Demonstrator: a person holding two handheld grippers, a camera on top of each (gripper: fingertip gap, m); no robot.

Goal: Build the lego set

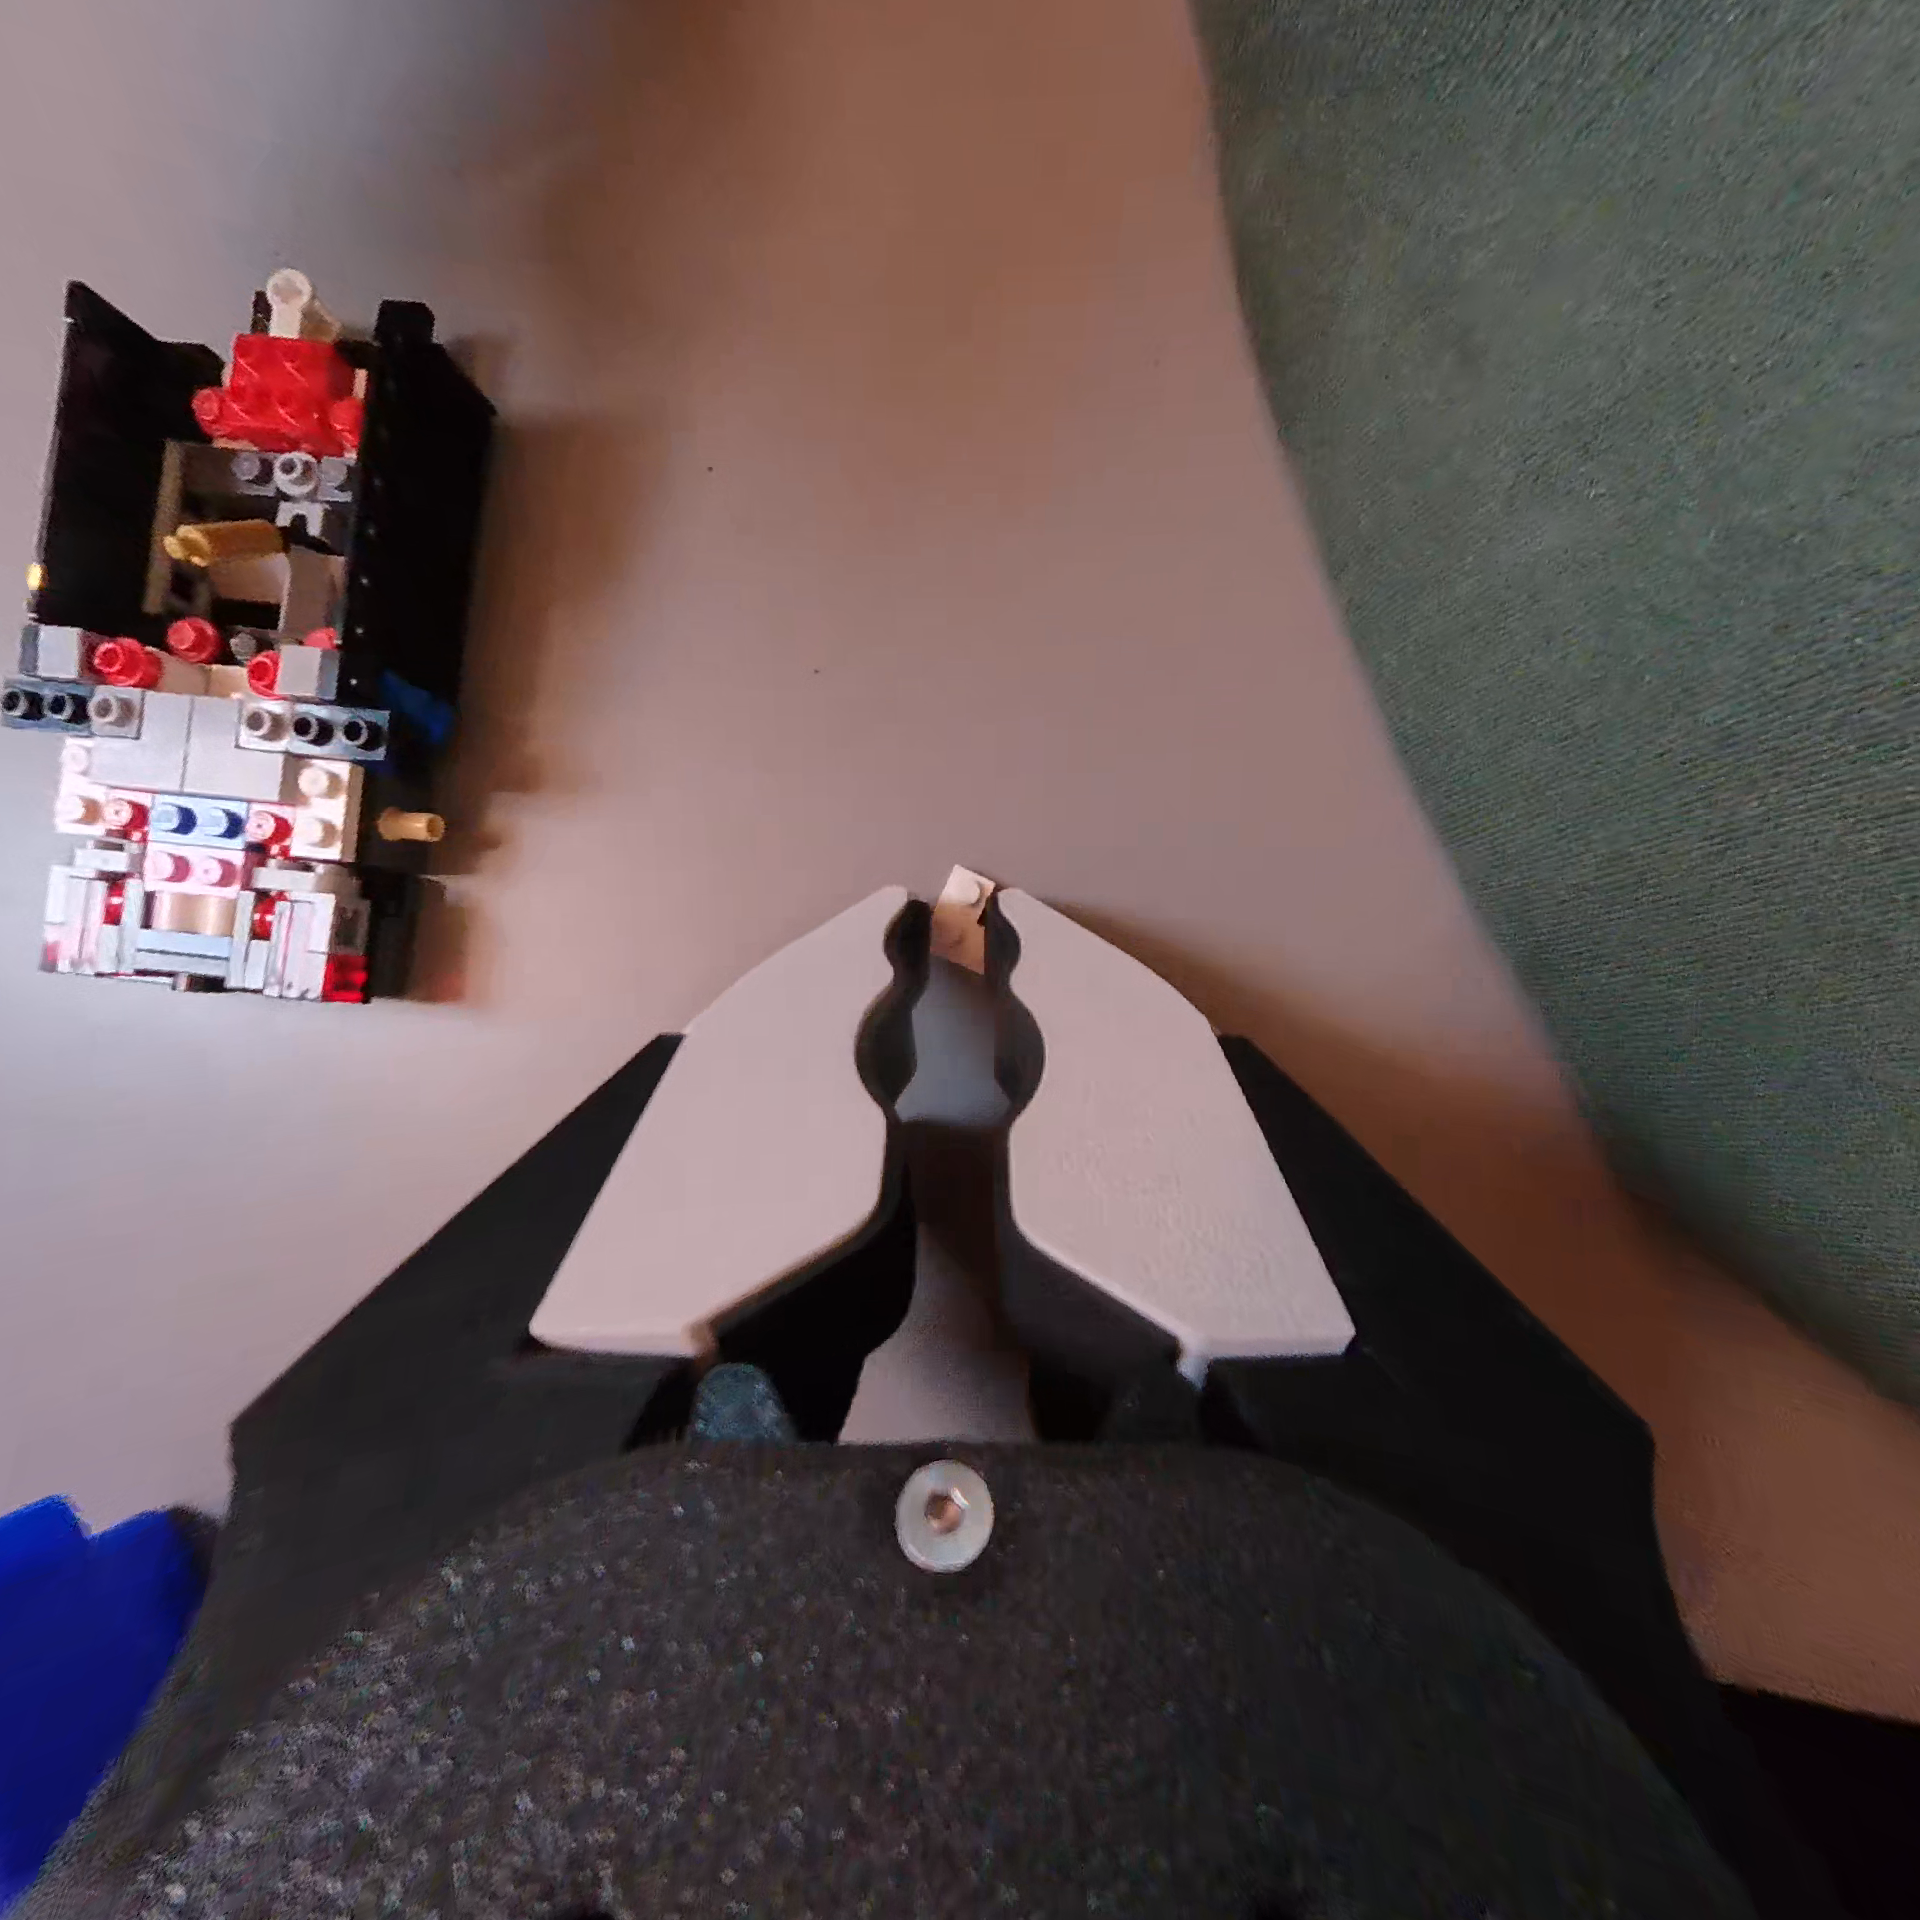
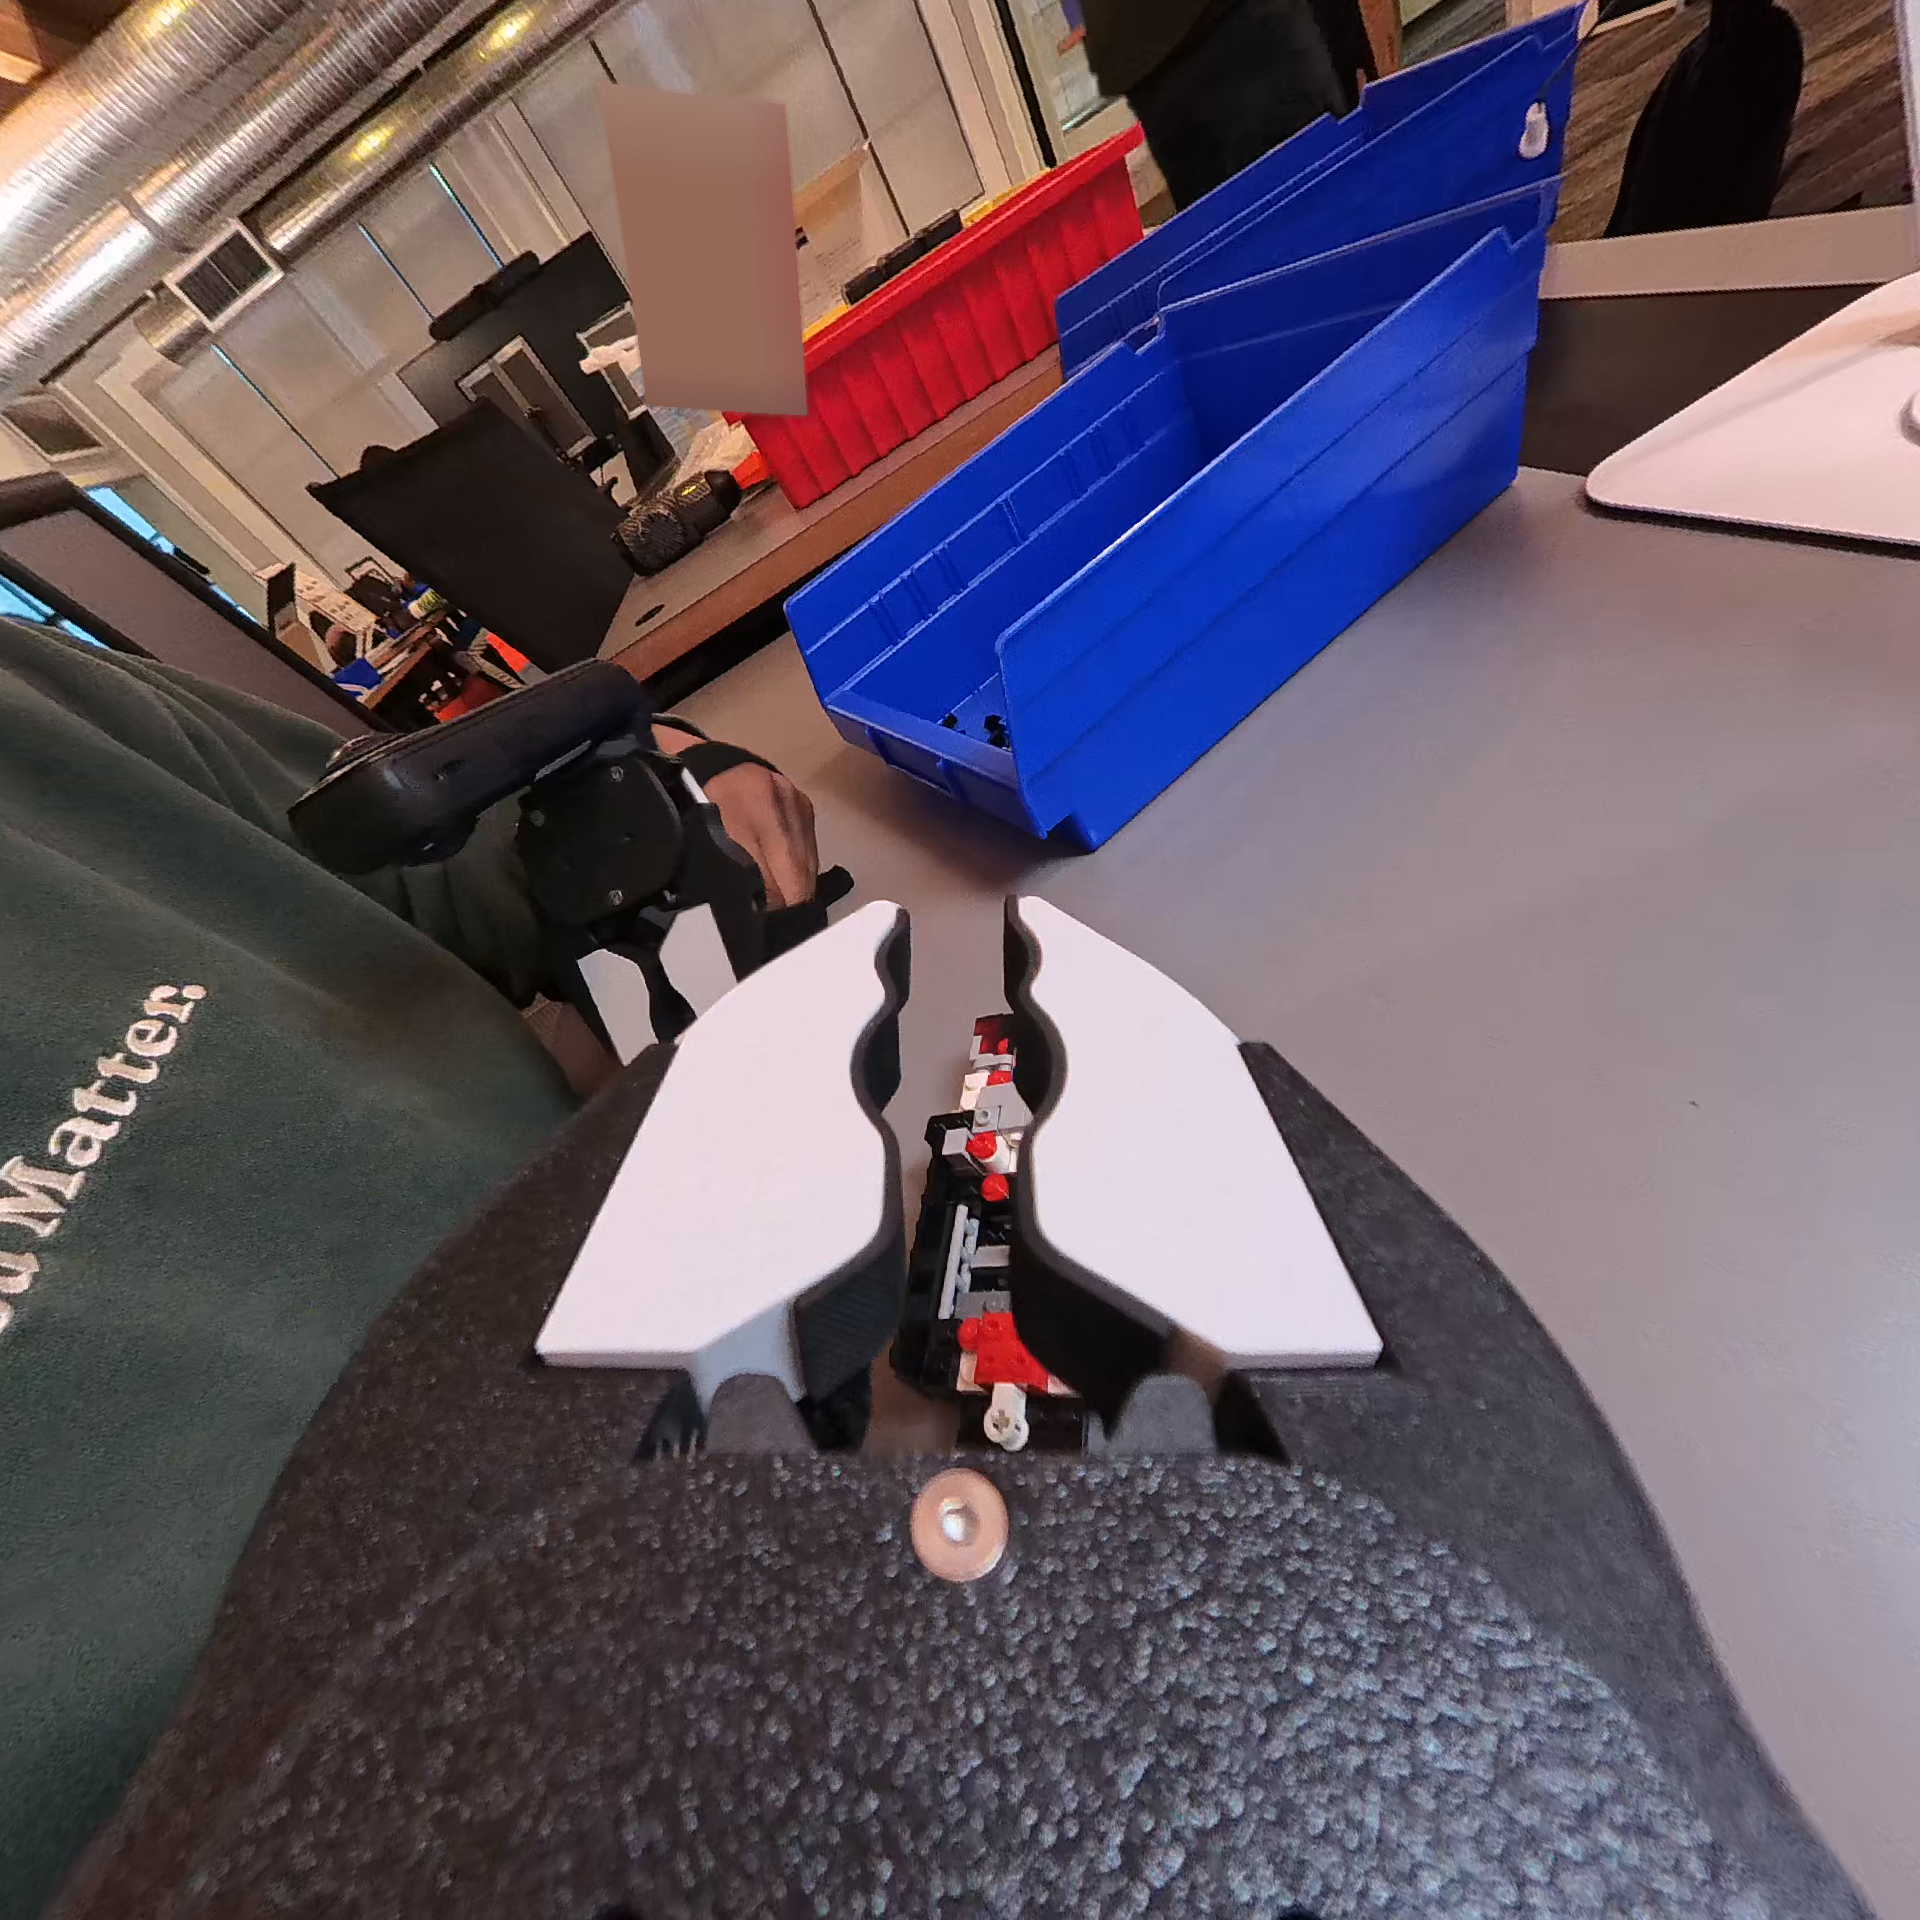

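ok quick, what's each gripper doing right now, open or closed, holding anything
Left gripper: shut on a small white lego piece at its fingertips.
Right gripper: open, empty, with the lego model on the table below the gap.

Open-plan office/lab w/ workshop feel. Exposed silver ducts (image 2: 187, 156) run along the ceiling, glass partition walls (image 2: 343, 301) behind. Long grey table (image 2: 1558, 935) carries blue plastic parts bins (image 2: 1195, 582); a red bin (image 2: 966, 312) sits on the next bench back, near black gear and clutter. White monitor base (image 2: 1766, 436) at the table's far right. A person in dark clothes (image 2: 1226, 94) stands in the bkgd; office chair (image 2: 1704, 114) beside them.
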